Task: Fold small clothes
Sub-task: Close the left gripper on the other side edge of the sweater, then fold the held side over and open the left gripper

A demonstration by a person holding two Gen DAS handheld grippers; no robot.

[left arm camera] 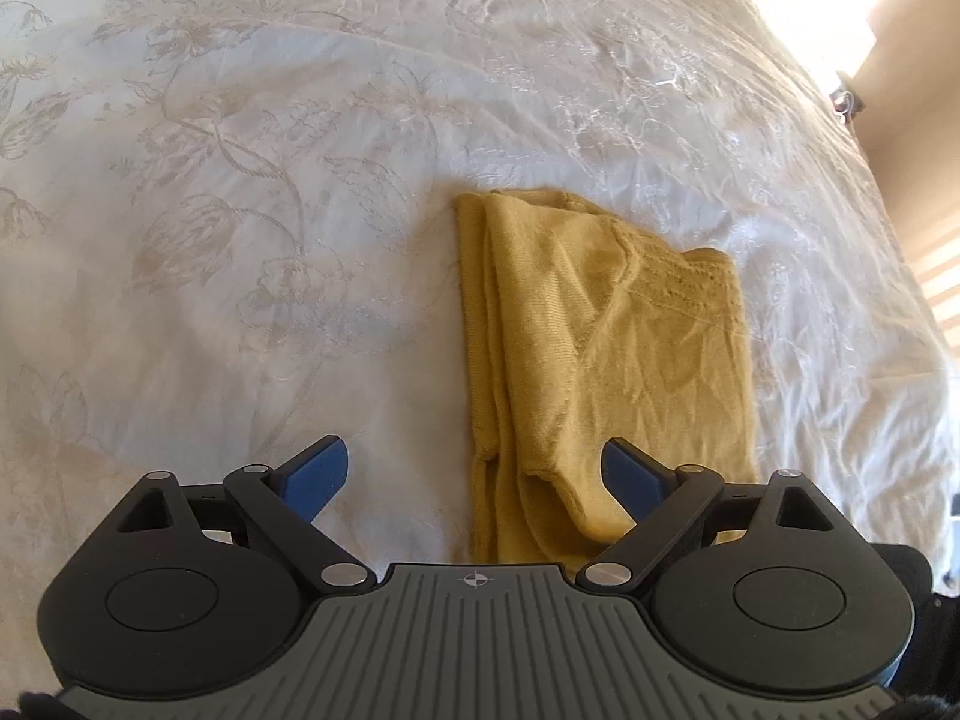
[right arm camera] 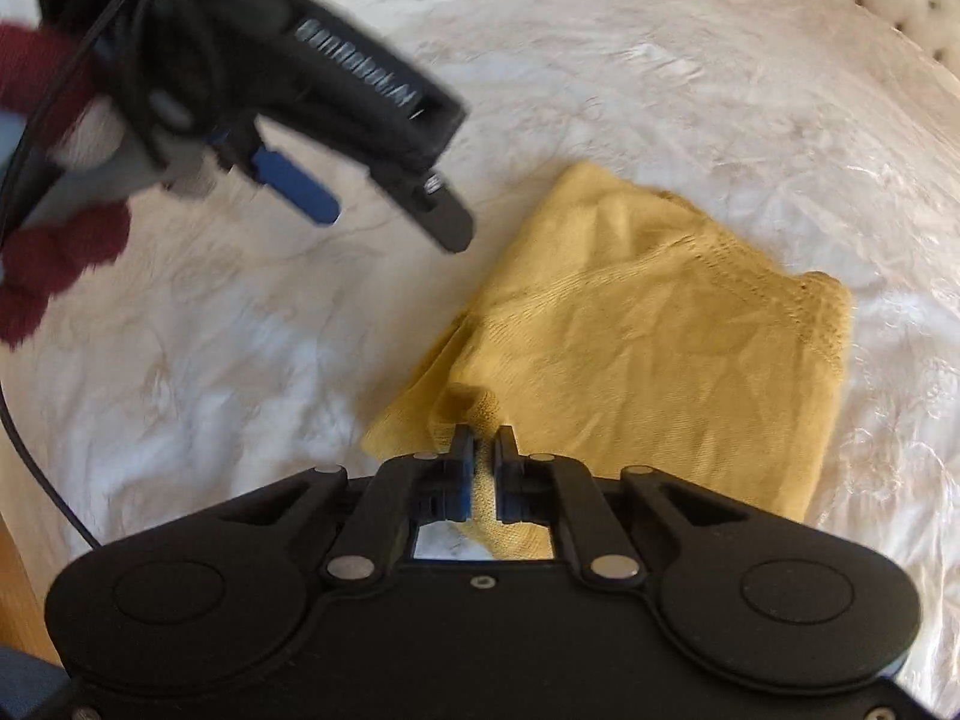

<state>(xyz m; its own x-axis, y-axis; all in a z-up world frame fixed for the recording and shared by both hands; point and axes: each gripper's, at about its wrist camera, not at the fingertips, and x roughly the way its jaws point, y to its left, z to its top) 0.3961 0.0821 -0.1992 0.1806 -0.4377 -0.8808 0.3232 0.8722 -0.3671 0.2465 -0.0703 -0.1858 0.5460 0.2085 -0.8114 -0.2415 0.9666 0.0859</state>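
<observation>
1. Over on the left, a hand (right arm camera: 54, 222) in a dark red fuzzy glove grips the handle of the left hand-held gripper (left arm camera: 474, 474), which tilts steeply down toward the bed (left arm camera: 240, 180).
2. That left hand-held gripper stands wide: its blue fingers (left arm camera: 321, 474) are spread far apart and press on nothing. The left finger hangs over bare bedspread, the right finger over the yellow garment (left arm camera: 606, 354), whose near end lies between them.
3. In the middle of the bed lies the yellow garment, a small knitted piece folded into a rough rectangle. Layered folds run along its left edge, and a patterned knit band shows at its far right corner. It rests flat on the white bedspread with its pale flower pattern.
4. To the right, the right hand-held gripper (right arm camera: 483, 468) also points down at a slant, its jaws drawn narrow and clamped on the near edge of the yellow garment. A small fold of the cloth is bunched up between the fingers and pokes out just past their tips.
5. The hand carrying the right hand-held gripper is out of sight.
</observation>
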